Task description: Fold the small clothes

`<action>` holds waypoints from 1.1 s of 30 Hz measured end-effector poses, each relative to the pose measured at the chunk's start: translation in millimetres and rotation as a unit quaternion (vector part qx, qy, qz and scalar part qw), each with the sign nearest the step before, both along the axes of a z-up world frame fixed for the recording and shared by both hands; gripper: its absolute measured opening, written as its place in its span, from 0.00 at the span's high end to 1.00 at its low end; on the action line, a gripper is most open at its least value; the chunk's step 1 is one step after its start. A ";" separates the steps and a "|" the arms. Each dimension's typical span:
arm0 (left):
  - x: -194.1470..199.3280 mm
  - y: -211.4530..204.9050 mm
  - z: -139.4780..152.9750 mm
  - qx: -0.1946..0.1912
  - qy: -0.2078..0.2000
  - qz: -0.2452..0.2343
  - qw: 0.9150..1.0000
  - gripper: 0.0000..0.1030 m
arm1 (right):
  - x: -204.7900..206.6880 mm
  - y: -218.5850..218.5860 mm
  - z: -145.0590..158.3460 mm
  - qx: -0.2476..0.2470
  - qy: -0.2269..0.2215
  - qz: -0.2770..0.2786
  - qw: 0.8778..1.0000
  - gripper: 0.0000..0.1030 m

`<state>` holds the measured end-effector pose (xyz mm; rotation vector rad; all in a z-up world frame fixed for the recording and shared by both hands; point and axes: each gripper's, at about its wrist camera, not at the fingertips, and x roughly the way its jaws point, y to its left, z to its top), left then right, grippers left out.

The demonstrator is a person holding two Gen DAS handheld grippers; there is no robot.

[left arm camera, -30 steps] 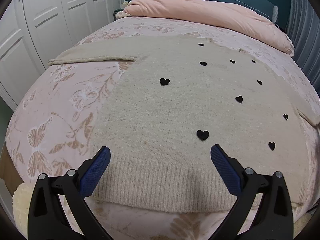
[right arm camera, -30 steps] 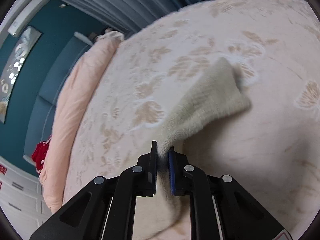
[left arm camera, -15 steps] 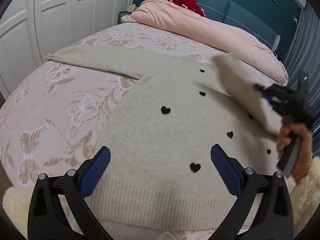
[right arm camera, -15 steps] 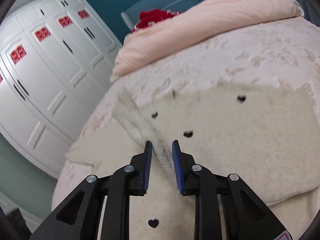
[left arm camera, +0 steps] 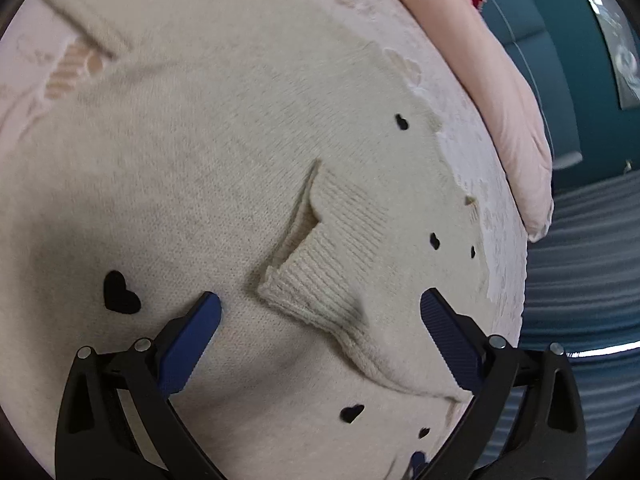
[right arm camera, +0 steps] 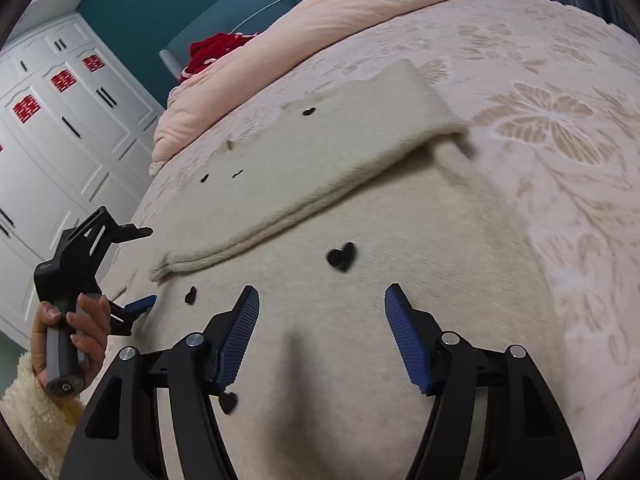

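A cream knit sweater [left arm camera: 192, 184] with small black hearts lies flat on the bed. Its right sleeve [right arm camera: 320, 184] is folded across the body, and its ribbed cuff [left arm camera: 320, 280] lies between the fingers of my left gripper [left arm camera: 320, 336], which is open and empty just above the cloth. My right gripper [right arm camera: 320, 332] is open and empty, hovering over the sweater body [right arm camera: 360, 360] below the folded sleeve. The left gripper also shows in the right wrist view [right arm camera: 136, 308], held in a hand. The other sleeve [left arm camera: 80, 28] stretches away at the upper left.
The bed has a pink floral cover [right arm camera: 560, 128]. A pink duvet [right arm camera: 340, 12] and a red garment [right arm camera: 216, 52] lie by the teal headboard. White wardrobe doors [right arm camera: 60, 128] stand on the left, and grey curtains [left arm camera: 580, 280] hang to the right.
My right gripper carried the right sleeve over the sweater body, opened and let it go. My left gripper moved forward and right over the sweater to the dropped cuff.
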<state>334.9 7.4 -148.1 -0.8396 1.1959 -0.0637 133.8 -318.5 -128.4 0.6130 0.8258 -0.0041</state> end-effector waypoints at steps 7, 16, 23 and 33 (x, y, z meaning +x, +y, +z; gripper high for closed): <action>27.5 -22.4 46.4 -0.026 -0.083 -0.068 0.994 0.93 | -3.1 -0.8 -4.2 -0.010 -0.013 -0.016 1.000 0.33; 69.9 -5.4 128.1 0.040 -0.246 -0.105 0.963 0.94 | 49.8 -26.9 -2.3 0.121 -0.067 -0.022 0.990 0.33; 55.1 33.6 40.4 -0.016 -0.121 -0.078 0.989 0.65 | 82.6 -70.1 -20.1 0.251 -0.080 -0.095 0.960 0.33; 74.0 -12.2 -6.4 -0.117 -0.045 -0.015 0.992 0.33 | 76.4 -45.6 -18.1 0.128 -0.077 -0.055 0.987 0.33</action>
